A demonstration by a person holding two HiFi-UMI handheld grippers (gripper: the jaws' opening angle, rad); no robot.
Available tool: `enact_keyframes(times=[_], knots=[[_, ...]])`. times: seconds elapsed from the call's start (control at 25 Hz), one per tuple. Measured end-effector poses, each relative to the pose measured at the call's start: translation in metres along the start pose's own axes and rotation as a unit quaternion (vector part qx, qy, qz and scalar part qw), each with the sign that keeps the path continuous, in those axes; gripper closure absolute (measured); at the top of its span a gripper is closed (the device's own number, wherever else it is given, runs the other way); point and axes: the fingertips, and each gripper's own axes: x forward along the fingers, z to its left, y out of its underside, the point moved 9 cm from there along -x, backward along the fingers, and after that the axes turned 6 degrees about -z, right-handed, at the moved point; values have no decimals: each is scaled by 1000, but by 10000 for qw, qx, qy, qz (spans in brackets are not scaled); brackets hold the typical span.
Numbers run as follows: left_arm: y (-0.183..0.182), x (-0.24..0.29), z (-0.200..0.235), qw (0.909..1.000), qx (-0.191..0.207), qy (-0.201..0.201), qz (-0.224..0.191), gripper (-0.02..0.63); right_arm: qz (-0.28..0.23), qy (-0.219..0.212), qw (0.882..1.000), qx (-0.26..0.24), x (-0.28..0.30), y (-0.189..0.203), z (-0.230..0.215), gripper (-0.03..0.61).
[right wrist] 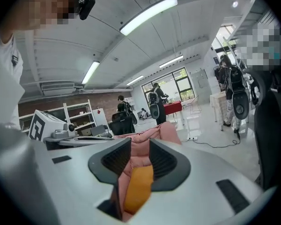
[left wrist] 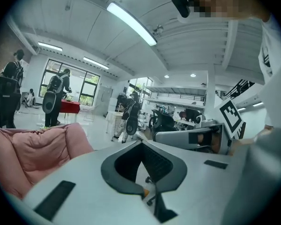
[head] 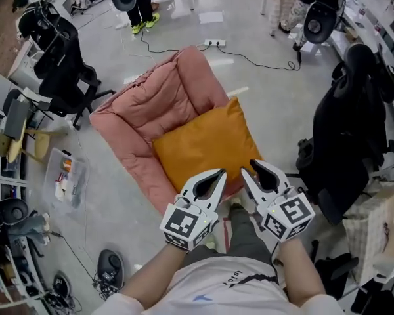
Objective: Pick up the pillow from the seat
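Observation:
An orange square pillow (head: 207,143) lies on the front half of a pink padded floor seat (head: 151,104). Both grippers hover side by side just above the pillow's near edge. My left gripper (head: 220,173) has its fingertips touching, with nothing between them; in the left gripper view the left gripper (left wrist: 141,143) points past the seat (left wrist: 33,153), which lies at the left. My right gripper (head: 249,169) stands slightly open and empty. In the right gripper view the gap of the right gripper (right wrist: 140,142) frames the pillow (right wrist: 138,189) and the seat (right wrist: 145,137) behind it, neither touched.
A black office chair (head: 351,123) stands close on the right and another (head: 62,64) at the left. A power strip (head: 215,43) with a cable lies on the floor beyond the seat. A clear plastic box (head: 65,179) sits at the left. People stand further back.

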Motion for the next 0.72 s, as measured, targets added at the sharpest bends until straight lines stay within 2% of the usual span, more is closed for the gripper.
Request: enact_keyframes(times=[0.2, 0.32, 0.72], knots=[[16, 72, 28, 9992, -133, -220, 304, 604, 546, -95, 9980, 291, 47, 22, -95, 420], [31, 105, 38, 9983, -154, -260, 494, 603, 939, -80, 9944, 486, 67, 45, -142, 409], [83, 170, 72, 9953, -248, -281, 891, 604, 1861, -271, 9756, 1135, 128, 126, -238, 320]])
